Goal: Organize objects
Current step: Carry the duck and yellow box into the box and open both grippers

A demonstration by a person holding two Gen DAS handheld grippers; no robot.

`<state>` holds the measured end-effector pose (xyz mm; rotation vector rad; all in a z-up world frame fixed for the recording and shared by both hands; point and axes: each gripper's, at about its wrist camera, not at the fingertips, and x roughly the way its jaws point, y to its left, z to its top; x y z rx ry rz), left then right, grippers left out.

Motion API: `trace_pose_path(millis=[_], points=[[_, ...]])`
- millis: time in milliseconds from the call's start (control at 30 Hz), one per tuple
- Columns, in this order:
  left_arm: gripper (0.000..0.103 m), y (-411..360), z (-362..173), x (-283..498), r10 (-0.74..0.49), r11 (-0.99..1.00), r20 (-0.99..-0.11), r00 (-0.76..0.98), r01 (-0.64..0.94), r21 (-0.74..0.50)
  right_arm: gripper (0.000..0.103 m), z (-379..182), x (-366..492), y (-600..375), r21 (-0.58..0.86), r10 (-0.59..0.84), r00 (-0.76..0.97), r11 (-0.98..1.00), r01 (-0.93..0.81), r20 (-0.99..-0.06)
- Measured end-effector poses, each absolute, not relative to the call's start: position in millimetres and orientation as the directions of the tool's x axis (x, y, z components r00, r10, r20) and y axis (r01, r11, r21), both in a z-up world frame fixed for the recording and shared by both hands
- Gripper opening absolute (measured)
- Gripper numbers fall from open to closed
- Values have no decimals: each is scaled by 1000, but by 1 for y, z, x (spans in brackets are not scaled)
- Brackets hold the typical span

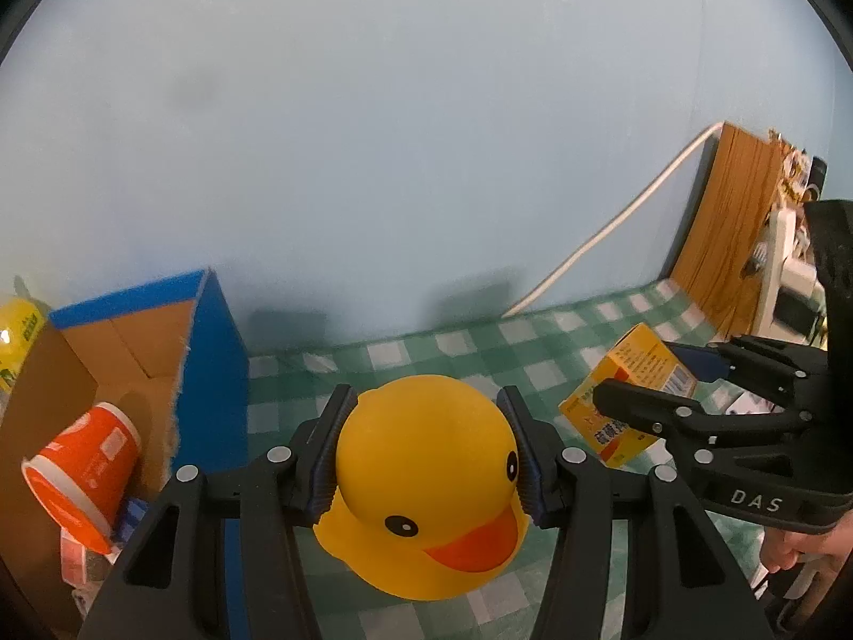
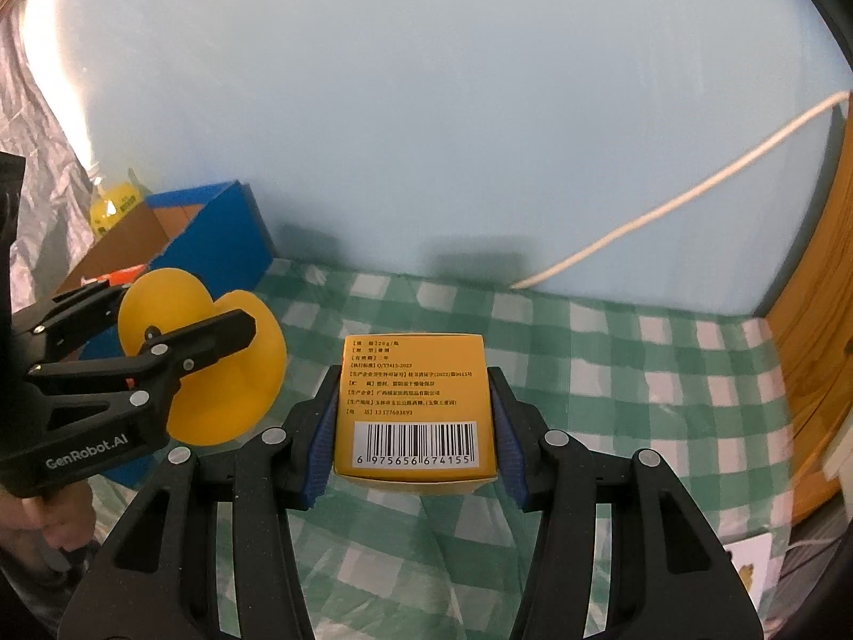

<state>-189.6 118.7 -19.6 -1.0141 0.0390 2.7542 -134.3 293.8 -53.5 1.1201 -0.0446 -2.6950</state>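
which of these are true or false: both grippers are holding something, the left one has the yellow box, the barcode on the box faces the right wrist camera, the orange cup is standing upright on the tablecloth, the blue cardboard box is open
1. Both grippers hold something: true. The left gripper is clamped on the rubber duck; the right gripper on the yellow box.
2. The left gripper has the yellow box: false. It holds the rubber duck.
3. The barcode faces the right wrist camera: true.
4. The orange cup stands upright on the tablecloth: false. It lies tilted inside the blue cardboard box.
5. The blue cardboard box is open: true.
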Motion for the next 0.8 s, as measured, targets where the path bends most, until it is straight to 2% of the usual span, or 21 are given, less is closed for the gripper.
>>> trace_pose_path(millis=[367, 800], points=[[55, 88, 23, -172, 168, -984, -585, -794, -169, -53, 52, -22, -129, 267, 89, -241, -712, -966, 244, -660], [55, 11, 42, -145, 70, -997, -546, -835, -38, -70, 52, 10, -128, 204, 61, -309, -707, -933, 354, -636]])
